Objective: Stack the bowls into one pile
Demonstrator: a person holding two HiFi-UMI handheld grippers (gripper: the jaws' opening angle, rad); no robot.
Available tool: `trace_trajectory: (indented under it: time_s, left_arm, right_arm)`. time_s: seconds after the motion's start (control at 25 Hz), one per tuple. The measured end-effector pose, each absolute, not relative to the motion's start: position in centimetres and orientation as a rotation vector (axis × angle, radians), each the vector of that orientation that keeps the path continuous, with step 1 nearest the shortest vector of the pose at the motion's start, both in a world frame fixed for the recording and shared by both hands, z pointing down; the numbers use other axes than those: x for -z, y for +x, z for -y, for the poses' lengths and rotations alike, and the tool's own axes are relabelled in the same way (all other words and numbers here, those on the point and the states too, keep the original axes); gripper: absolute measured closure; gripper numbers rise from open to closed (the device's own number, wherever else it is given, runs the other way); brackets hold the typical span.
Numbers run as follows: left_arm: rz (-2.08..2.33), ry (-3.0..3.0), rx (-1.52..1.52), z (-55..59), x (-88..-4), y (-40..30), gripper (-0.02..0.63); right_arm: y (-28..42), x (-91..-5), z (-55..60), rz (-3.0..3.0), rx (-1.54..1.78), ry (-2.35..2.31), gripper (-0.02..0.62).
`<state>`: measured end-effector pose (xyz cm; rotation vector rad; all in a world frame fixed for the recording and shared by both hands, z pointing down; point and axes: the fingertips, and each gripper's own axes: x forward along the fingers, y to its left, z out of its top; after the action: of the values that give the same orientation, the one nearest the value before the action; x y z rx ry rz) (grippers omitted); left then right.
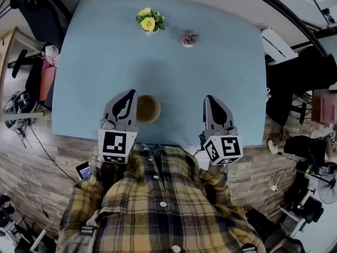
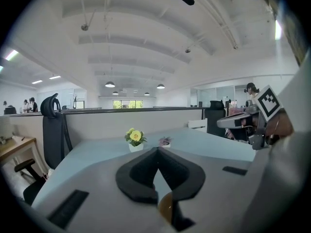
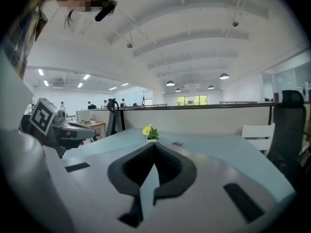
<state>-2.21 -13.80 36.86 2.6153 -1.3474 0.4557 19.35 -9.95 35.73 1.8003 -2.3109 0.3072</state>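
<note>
A brown bowl (image 1: 147,108) stands near the front edge of the pale blue table (image 1: 210,67); I cannot tell whether others are nested inside it. My left gripper (image 1: 128,93) lies just to its left, jaws shut with nothing between them. In the left gripper view the jaws (image 2: 156,150) meet at the tip, and part of the bowl's brown rim (image 2: 165,207) shows below them. My right gripper (image 1: 209,97) hovers well to the bowl's right, also shut and empty. Its closed jaws (image 3: 154,145) point across the table in the right gripper view.
A yellow flower pot (image 1: 149,21) and a small pink plant (image 1: 188,38) stand at the table's far side. Office chairs, desks and cables surround the table. The person's plaid shirt (image 1: 158,194) fills the bottom of the head view.
</note>
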Motion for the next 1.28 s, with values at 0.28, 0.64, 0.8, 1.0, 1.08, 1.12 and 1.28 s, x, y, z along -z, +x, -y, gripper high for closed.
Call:
trace_trajectory:
  time_s: [0.28, 0.64, 0.8, 1.0, 1.08, 1.12, 1.28]
  left_arm:
    - [1.370, 2.605, -0.458, 13.38, -37.01, -2.42, 0.615]
    - [1.375, 2.602, -0.456, 13.27, -36.95, -2.24, 0.615]
    - [1.373, 2.597, -0.459, 13.26, -37.02, -2.12, 0.615]
    - [1.376, 2.598, -0.457, 13.14, -37.03, -1.98, 0.615]
    - [1.379, 2.597, -0.453, 13.18, -37.05, -1.99, 0.615]
    - [1.380, 2.597, -0.454, 13.19, -37.06, -1.98, 0.615]
    - [1.378, 2.600, -0.458, 13.20, -37.10, -1.88, 0.615]
  right_arm:
    - [19.11, -35.86, 9.96, 2.331, -0.309, 1.777, 0.594]
    - [19.08, -35.91, 10.11, 2.340, -0.310, 1.754, 0.594]
    - [19.06, -35.90, 10.14, 2.342, -0.318, 1.744, 0.594]
    - [19.33, -36.03, 9.78, 2.337, -0.321, 1.746, 0.594]
    - [19.40, -36.07, 9.67, 2.333, -0.320, 1.749, 0.594]
    - [19.43, -36.09, 9.61, 2.331, -0.319, 1.749, 0.594]
    - [19.59, -36.01, 9.44, 2.325, -0.314, 1.753, 0.594]
